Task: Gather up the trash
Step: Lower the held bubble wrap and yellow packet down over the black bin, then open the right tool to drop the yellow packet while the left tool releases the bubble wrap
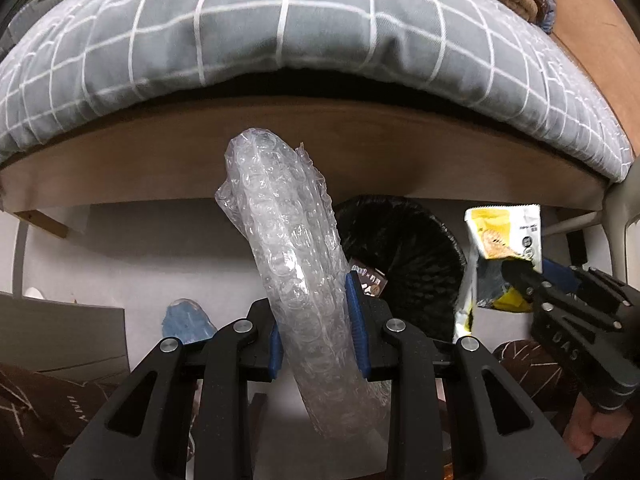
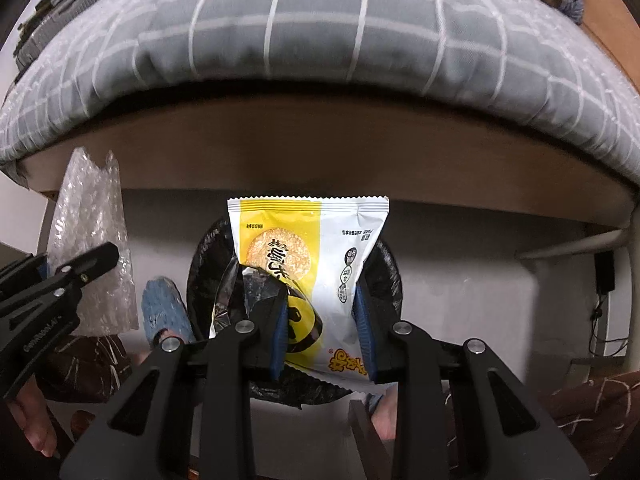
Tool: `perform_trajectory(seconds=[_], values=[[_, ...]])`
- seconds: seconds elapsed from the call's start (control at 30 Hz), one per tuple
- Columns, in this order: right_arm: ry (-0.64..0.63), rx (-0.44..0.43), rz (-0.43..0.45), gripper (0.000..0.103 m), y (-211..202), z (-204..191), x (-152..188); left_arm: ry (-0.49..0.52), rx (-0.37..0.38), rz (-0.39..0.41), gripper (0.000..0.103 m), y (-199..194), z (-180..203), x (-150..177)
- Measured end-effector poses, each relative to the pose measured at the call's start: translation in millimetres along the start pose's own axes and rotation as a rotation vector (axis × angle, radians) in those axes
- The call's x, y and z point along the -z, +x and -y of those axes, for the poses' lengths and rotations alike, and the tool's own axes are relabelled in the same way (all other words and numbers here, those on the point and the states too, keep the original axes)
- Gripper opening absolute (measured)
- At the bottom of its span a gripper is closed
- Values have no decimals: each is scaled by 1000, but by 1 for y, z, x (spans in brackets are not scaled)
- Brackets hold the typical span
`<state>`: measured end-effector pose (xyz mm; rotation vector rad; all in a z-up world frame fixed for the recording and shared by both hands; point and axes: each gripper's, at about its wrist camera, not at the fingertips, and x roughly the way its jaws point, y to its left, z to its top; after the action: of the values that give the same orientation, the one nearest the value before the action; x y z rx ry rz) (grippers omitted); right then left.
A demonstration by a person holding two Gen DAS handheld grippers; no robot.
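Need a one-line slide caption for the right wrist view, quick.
Right gripper shut on a yellow-and-white snack wrapper, held above the black-lined trash bin beside the bed.

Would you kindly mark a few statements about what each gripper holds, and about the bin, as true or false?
1. The left gripper is shut on the bubble wrap. True.
2. The right gripper is empty. False: it holds the yellow-and-white snack packet.
3. The bin has a black liner. True.
4. The bin stands on the bed. False: it stands on the floor below the bed's edge.
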<state>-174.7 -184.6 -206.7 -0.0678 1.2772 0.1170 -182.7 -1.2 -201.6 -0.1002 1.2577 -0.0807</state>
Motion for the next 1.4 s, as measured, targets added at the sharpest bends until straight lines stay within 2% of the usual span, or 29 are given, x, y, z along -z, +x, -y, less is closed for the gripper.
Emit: perform_trajectory(seconds=[0.2,0.3,0.47,0.7,0.87,1.1,1.4], values=[[-12,-7,-26,31,17,-6,-3,15,10,5,27,1,4,2],[-24,-2,-27,34,23,-12,-3,0,13,-24,27,12,3,4],[-31,-8,-25,49,26,-13,0,-10,-1,-36,27,21,0,3],[-45,2,21,71,17,-11,-3,-16,-2,-39,27,26,8,-3],[-10,12,63,81,5,6,-6,-16,4,-33,27,24,15,-8],[62,95,98,93,0,47,-6,-1,38,-24,27,19,39,-21],[153,157,91,95,-4,104,-7,60,58,-37,27,28,74,-24]])
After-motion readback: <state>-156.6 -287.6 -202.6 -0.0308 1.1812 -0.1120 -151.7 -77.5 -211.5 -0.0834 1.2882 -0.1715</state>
